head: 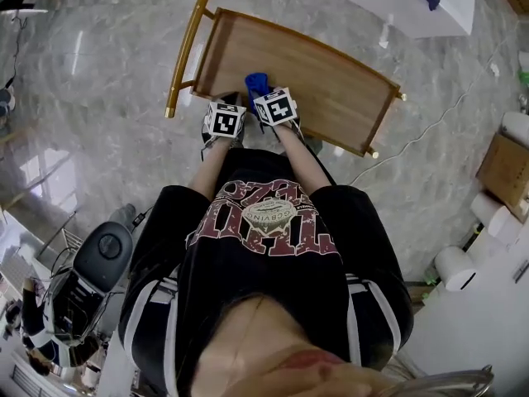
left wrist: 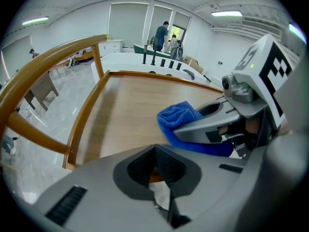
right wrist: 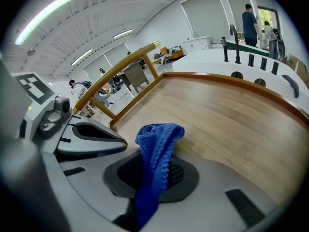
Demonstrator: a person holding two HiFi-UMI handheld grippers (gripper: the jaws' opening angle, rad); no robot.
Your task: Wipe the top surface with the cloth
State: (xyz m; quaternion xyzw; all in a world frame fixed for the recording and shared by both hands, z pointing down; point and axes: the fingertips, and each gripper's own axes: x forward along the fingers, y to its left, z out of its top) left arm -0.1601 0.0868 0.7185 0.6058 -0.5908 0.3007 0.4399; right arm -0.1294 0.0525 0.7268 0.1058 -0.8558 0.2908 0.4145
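R gripper [right wrist: 159,173] clamped on the blue cloth [right wrist: 155,139], bunched end poking out past my jaws | cloth over near edge of wooden tabletop [right wrist: 231,115] (contact with the wood unclear) | L gripper [left wrist: 155,153] jaws together, nothing between them, just beside R

Polished grey marble floor [head: 91,73] fills the head view. A white table [head: 397,2] sits at one o'clock and a cardboard box [head: 506,165] at three o'clock. Strip lights [right wrist: 44,16] line the white ceiling [right wrist: 120,8].
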